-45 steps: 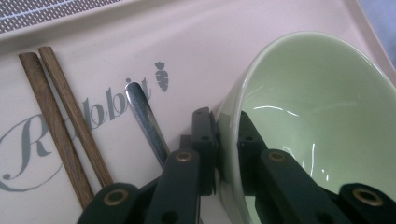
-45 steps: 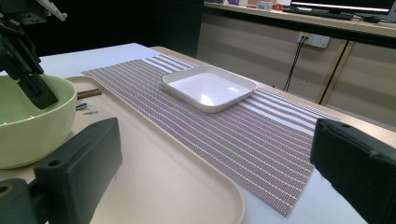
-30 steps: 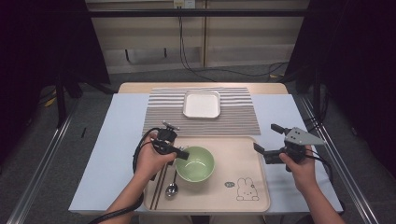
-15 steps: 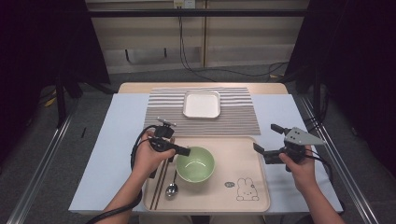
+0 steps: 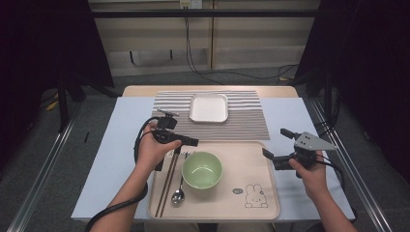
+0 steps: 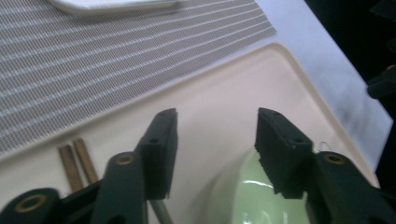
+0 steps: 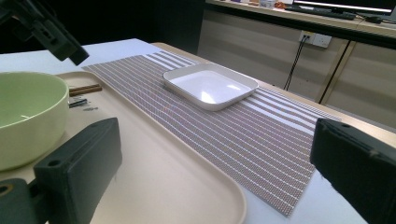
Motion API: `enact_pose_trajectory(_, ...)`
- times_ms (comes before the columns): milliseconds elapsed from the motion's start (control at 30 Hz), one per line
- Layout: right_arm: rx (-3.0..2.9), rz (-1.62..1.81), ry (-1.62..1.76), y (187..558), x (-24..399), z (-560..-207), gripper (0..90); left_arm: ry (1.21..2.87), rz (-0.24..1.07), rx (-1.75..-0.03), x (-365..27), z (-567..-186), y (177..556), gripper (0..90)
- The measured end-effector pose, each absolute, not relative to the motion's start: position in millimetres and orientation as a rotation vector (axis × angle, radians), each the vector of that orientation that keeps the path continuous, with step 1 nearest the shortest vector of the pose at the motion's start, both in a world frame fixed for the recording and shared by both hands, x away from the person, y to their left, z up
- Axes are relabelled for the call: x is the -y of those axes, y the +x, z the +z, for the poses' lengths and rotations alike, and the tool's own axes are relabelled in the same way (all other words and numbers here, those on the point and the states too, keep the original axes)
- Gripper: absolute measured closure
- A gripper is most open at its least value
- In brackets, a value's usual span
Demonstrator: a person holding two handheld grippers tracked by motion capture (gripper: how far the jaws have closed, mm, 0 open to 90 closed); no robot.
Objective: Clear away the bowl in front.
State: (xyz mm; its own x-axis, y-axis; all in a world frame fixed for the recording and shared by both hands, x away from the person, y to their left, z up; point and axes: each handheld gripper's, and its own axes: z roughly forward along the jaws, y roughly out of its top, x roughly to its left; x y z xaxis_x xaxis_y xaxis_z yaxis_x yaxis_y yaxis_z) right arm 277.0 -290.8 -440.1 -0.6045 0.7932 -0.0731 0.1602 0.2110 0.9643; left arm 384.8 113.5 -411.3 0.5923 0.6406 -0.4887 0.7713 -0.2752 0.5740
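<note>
Green bowl (image 5: 202,169) sits mid-tray (image 5: 251,150), free; left gripper (image 6: 212,140) above its rim, jaws just opening, nothing clamped. Lift clear without clipping rim. Right gripper (image 5: 276,145) apart, empty.

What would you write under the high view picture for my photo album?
Left gripper open above a green bowl on a beige bunny tray; right gripper open beside it.

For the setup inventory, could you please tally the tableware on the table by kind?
Green bowl: 1
White square dish: 1
Spoon: 1
Chopsticks: 2
Beige tray: 1
Striped placemat: 1
Total: 7
</note>
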Motion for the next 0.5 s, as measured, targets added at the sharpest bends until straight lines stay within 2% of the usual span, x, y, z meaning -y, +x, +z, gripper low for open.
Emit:
enact_pose_trajectory(67, -1.913, 1.417, 0.885, 277.1, 290.9, -440.1, 2.0, 1.986, -0.165, -1.119, -112.9, -411.5, 388.9, 41.5)
enact_pose_trajectory(167, -1.913, 1.418, 0.884, 277.6, 290.9, -440.2, 2.0, 1.952, -0.119, -1.117, -113.5, -414.1, 397.5, 27.7)
enact_pose_trajectory(300, -1.912, 1.416, 0.882, 277.8, 291.1, -440.0, 2.0, 1.925, -0.102, -1.14, -112.1, -419.1, 407.9, 20.6)
enact_pose_trajectory(400, -1.909, 1.416, 0.883, 277.6, 291.2, -439.8, 2.0, 1.93, -0.038, -1.138, -113.7, -419.7, 416.6, 19.0)
enact_pose_trajectory(500, -1.912, 1.414, 0.879, 277.8, 291.5, -439.8, 2.0, 1.908, -0.056, -1.165, -114.5, -420.7, 423.6, 16.8)
